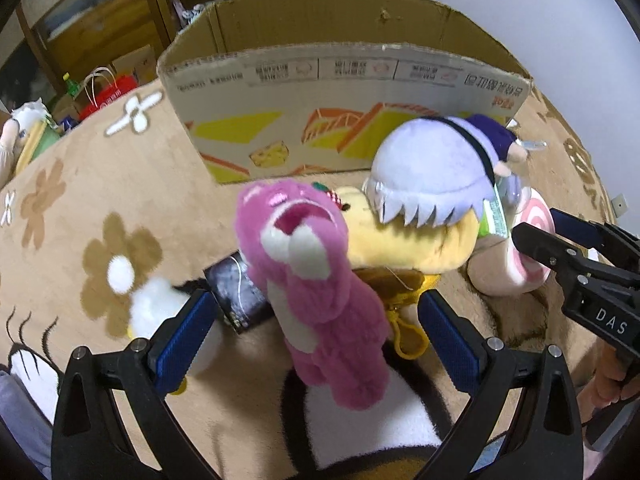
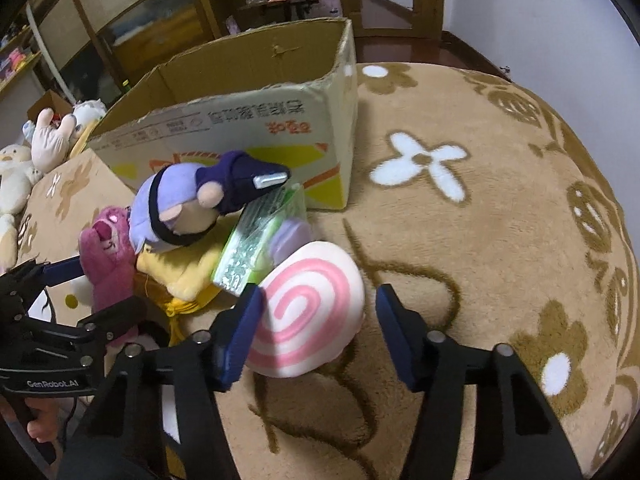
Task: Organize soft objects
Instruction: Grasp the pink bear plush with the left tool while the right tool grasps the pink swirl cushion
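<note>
The cardboard box point(image 2: 256, 120) stands behind the plush pile: hooded doll point(image 2: 188, 204) on the yellow plush point(image 2: 188, 268), bear plush point(image 2: 108, 264) left, swirl cushion point(image 2: 308, 304) right.

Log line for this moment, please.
left gripper: jaws open around pink bear | right gripper: jaws open at swirl cushion | box: behind pile

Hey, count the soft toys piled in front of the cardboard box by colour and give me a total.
Pink fuzzy bear plush: 1
Yellow plush: 1
Lavender-haired doll plush in purple clothes: 1
Pink-and-white swirl cushion: 1
Total: 4, not counting the white plush partly hidden behind the left hand-held gripper.
</note>
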Demonstrator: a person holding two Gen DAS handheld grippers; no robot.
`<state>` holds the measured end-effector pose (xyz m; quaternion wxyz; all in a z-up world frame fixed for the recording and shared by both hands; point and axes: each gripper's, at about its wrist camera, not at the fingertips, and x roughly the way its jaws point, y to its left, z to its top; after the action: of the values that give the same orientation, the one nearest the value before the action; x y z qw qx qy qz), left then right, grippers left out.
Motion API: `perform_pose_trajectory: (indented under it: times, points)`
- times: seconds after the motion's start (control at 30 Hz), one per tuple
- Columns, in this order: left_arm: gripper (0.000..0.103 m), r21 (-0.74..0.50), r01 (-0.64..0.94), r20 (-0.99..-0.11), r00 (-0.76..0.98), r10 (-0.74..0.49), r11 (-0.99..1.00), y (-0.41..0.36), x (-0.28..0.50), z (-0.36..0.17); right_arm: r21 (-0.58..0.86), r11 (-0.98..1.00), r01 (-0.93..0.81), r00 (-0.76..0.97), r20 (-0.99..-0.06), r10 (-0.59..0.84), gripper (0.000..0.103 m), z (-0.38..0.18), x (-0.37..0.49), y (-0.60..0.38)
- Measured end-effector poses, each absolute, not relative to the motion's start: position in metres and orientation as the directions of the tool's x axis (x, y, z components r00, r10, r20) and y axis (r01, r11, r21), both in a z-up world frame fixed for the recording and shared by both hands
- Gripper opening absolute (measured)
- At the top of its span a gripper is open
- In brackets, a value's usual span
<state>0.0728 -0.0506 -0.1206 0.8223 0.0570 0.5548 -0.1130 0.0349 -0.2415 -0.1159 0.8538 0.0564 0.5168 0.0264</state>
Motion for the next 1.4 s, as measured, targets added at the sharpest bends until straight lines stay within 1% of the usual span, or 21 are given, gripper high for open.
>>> perform_pose_trajectory:
  times: [0.07, 0.1, 0.13, 0.17, 0.2, 0.23, 0.27, 0.33, 0.4, 0.63, 0.83, 0.9, 1.03, 1.17, 1.4]
  points:
    - [0.097, -0.041, 0.247, -0.931, 0.344, -0.127, 0.968, -0.050, 0.073, -0.123, 0.123, 0.992, 0.004, 0.450, -0.887, 0.108, 0.059, -0.119, 0.036, -0.239]
    - [0.091, -0.048, 0.246, -0.934, 0.333, -0.131, 0.968, -0.051, 0.072, -0.125, 0.125, 0.992, 0.001, 0.446, -0.888, 0.112, 0.055, -0.120, 0.036, -0.238]
    - [0.085, -0.056, 0.246, -0.938, 0.319, -0.136, 0.968, -0.051, 0.072, -0.127, 0.126, 0.992, -0.002, 0.441, -0.890, 0.114, 0.054, -0.122, 0.037, -0.238]
    - [0.082, -0.067, 0.245, -0.941, 0.306, -0.142, 0.967, -0.050, 0.072, -0.129, 0.122, 0.993, -0.005, 0.440, -0.891, 0.111, 0.051, -0.122, 0.037, -0.237]
    - [0.077, -0.073, 0.246, -0.943, 0.298, -0.147, 0.967, -0.050, 0.073, -0.131, 0.116, 0.993, -0.007, 0.439, -0.892, 0.107, 0.049, -0.122, 0.036, -0.237]
    - [0.071, -0.078, 0.246, -0.945, 0.290, -0.151, 0.966, -0.050, 0.072, -0.133, 0.113, 0.994, -0.008, 0.438, -0.893, 0.105, 0.048, -0.122, 0.036, -0.236]
    - [0.068, -0.083, 0.247, -0.946, 0.286, -0.155, 0.966, -0.048, 0.072, -0.134, 0.106, 0.994, -0.011, 0.436, -0.894, 0.100, 0.047, -0.122, 0.036, -0.235]
    - [0.054, -0.106, 0.246, -0.947, 0.271, -0.173, 0.963, -0.045, 0.073, -0.135, 0.097, 0.995, -0.014, 0.434, -0.896, 0.094, 0.046, -0.123, 0.036, -0.233]
    - [0.048, -0.124, 0.241, -0.949, 0.253, -0.186, 0.963, -0.044, 0.073, -0.138, 0.097, 0.995, -0.015, 0.436, -0.895, 0.094, 0.045, -0.123, 0.036, -0.233]
    - [0.046, -0.129, 0.236, -0.946, 0.262, -0.191, 0.963, -0.044, 0.071, -0.136, 0.112, 0.994, -0.014, 0.435, -0.894, 0.106, 0.045, -0.123, 0.036, -0.234]
    - [0.046, -0.088, 0.253, -0.947, 0.279, -0.160, 0.964, -0.050, 0.064, -0.135, 0.099, 0.995, -0.017, 0.437, -0.895, 0.096, 0.044, -0.122, 0.034, -0.233]
    - [0.044, -0.071, 0.262, -0.948, 0.284, -0.147, 0.962, -0.052, 0.062, -0.135, 0.096, 0.995, -0.020, 0.441, -0.892, 0.095, 0.041, -0.121, 0.032, -0.232]
    - [0.043, -0.079, 0.253, -0.944, 0.290, -0.154, 0.964, -0.053, 0.062, -0.131, 0.108, 0.994, -0.020, 0.443, -0.890, 0.105, 0.039, -0.120, 0.030, -0.233]
    - [0.042, -0.054, 0.234, -0.941, 0.313, -0.128, 0.971, -0.048, 0.057, -0.126, 0.113, 0.994, -0.012, 0.446, -0.889, 0.106, 0.030, -0.115, 0.027, -0.236]
    - [0.042, -0.054, 0.219, -0.916, 0.379, -0.136, 0.974, -0.042, 0.046, -0.104, 0.098, 0.995, -0.010, 0.487, -0.868, 0.090, 0.024, -0.103, 0.019, -0.237]
